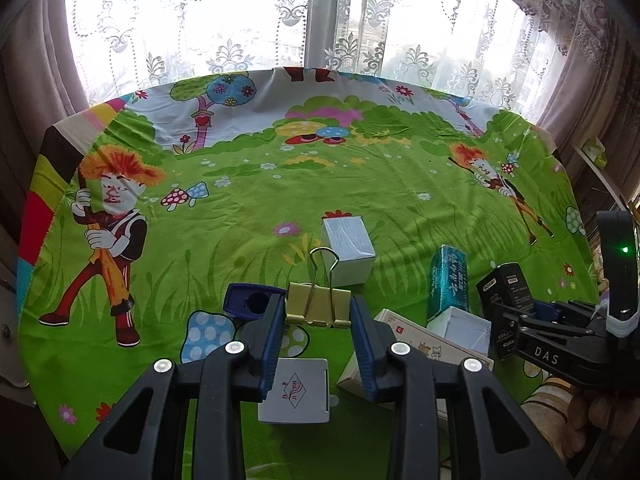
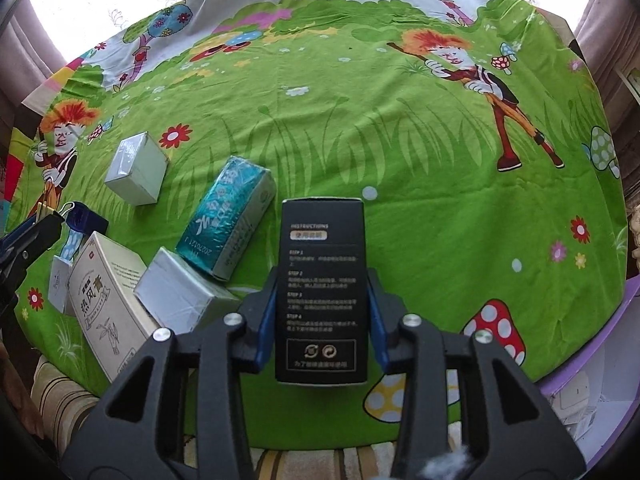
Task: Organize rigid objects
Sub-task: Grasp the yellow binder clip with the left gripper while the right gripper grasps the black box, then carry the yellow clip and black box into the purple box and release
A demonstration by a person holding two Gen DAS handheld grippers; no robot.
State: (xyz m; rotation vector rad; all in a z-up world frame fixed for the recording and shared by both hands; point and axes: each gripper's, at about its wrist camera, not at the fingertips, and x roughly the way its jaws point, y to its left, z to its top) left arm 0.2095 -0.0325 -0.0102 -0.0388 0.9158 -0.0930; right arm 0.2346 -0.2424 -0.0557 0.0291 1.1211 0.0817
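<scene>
Clearly both grips are set: the left gripper (image 1: 318, 312) has its fingers pinching a gold metal binder clip (image 1: 318, 306) just above the green cartoon-print cloth on the bench (image 1: 360, 184), while the right gripper (image 2: 322, 312) has its fingers pressed on the sides of a tall black printed carton (image 2: 321, 292). Taking the teal foil-wrapped box (image 2: 228, 220) as landmark, the carton stands just right of it, the clip well to its left. I'd lift each straight, keeping the carton upright, and clear the neighbouring boxes before setting anything down.
</scene>
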